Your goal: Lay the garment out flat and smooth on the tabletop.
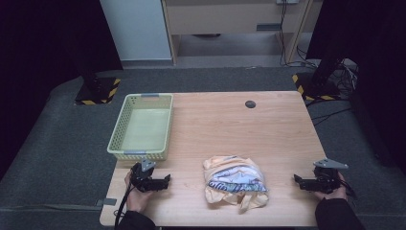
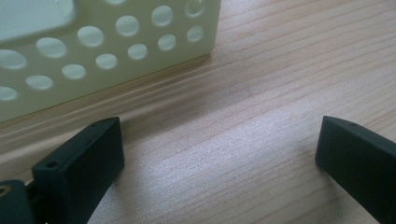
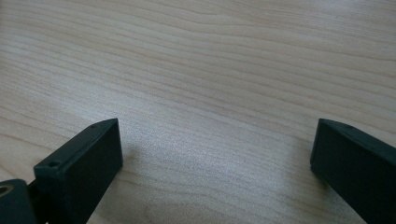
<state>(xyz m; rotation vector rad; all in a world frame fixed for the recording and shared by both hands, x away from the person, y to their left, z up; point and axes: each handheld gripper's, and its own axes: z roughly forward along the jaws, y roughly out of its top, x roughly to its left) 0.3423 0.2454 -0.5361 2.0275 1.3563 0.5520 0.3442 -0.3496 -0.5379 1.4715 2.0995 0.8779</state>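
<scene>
A crumpled garment (image 1: 234,184), pale orange with blue and white stripes, lies near the front edge of the wooden table (image 1: 230,124). A pale yellow perforated basket (image 1: 142,125) stands at the table's left. My left gripper (image 1: 165,179) rests low on the table just in front of the basket, held by a hand, jaws wide apart with only bare wood between them (image 2: 219,140). The basket's perforated wall (image 2: 107,51) is close ahead of it. My right gripper (image 1: 298,180) sits at the table's right front, right of the garment, open over bare wood (image 3: 215,140).
A small dark round cap (image 1: 250,104) sits in the tabletop toward the back. Grey carpet surrounds the table, with two stand bases marked in yellow and black (image 1: 98,91) behind it and cables at the back right (image 1: 344,72).
</scene>
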